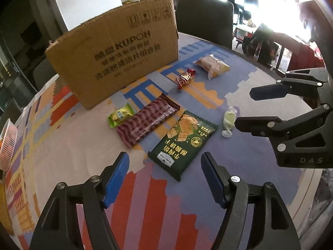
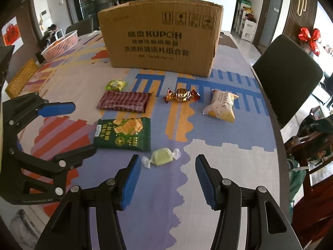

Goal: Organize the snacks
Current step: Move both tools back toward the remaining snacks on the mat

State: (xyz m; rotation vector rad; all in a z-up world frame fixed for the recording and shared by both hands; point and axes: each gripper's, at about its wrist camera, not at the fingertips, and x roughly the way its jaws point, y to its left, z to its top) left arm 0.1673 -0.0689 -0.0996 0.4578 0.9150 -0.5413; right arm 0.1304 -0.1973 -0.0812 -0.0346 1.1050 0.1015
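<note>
Right wrist view: snacks are lying before both tongs.
Right tongs [image 2: 166,179] are gaping over the green candy [image 2: 161,156]; left tongs [image 1: 165,179], likewise apart, are hovering empty above the green cracker packet [image 1: 183,141].

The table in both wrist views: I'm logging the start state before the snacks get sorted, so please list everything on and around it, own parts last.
cardboard box: one, brown, open-topped, far side of table
green cracker packet: one, dark green, nearest the left gripper
striped packet: one, maroon, behind the cracker packet
small green packet: one, lime, beside the striped packet's far end
foil candy: one, red-gold, centre
white snack bag: one, white-yellow, right of the foil candy
pale green candy: one, clear twisted wrapper, just ahead of the right gripper
basket: one, pink, far left
chair: one, dark, right of table
left gripper: open, empty
right gripper: open, empty
</note>
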